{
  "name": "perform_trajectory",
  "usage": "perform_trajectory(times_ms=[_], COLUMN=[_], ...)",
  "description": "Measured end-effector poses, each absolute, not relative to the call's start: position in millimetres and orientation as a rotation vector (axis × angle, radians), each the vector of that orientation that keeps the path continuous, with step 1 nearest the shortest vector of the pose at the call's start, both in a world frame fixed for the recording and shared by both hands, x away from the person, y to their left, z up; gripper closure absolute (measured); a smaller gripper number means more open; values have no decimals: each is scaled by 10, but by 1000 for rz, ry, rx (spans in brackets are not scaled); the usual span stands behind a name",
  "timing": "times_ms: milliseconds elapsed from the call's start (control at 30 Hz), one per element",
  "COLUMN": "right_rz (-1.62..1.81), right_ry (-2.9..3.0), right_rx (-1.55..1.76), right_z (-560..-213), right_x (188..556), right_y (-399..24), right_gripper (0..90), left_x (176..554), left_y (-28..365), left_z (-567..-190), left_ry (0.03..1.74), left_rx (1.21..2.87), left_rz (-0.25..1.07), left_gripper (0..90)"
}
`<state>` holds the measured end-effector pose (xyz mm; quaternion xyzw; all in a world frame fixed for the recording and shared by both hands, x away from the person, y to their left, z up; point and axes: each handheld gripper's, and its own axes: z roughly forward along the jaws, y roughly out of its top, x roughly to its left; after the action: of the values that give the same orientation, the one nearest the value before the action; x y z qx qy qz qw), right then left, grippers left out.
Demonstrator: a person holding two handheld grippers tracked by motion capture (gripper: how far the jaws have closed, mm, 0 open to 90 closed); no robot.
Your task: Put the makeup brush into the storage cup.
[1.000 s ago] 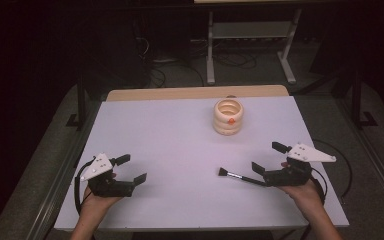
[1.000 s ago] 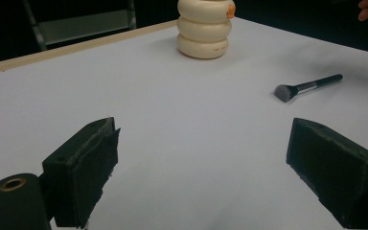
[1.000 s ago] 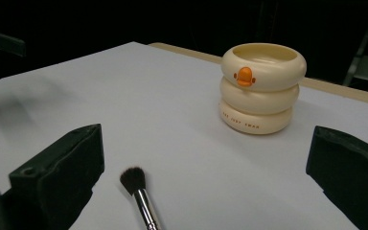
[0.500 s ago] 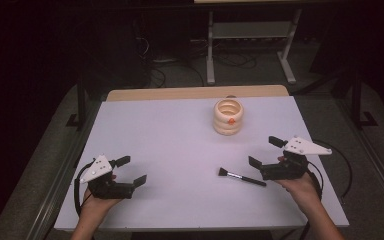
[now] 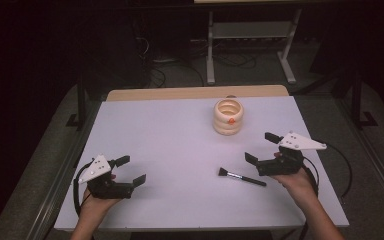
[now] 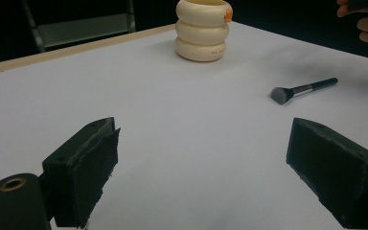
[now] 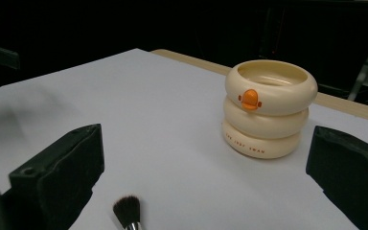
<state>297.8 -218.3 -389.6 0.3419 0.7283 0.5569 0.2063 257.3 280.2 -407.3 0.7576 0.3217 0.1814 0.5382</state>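
Brush [image 5: 241,177]: flat on the table [image 5: 170,140], just beside the right gripper [image 5: 263,150], bristles before its jaws, untouched.
Look: black handle, silver ferrule, dark bristles.
Right gripper: jaws wide apart, empty.
Left gripper [image 5: 130,170]: jaws wide apart, empty, well apart from brush.
Cup [image 5: 228,116]: cream, ringed, beyond brush.

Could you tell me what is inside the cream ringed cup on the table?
The cream ringed cup stands open-topped; the upper inner wall that shows looks bare. Its bottom is hidden by the rim in every view, so small contents cannot be ruled out.
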Motion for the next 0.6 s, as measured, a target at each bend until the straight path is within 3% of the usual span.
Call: perform_trajectory(times_ms=[600], right_rz=[1555], right_ry=[2043], right_rx=[924], right_z=[-3854], right_x=[3115], right_y=[-2061], right_gripper=[0], left_x=[2586], left_y=[2813], left_z=[-4065], left_ry=[765], left_rx=[1799], left_rz=[420], left_gripper=[101])
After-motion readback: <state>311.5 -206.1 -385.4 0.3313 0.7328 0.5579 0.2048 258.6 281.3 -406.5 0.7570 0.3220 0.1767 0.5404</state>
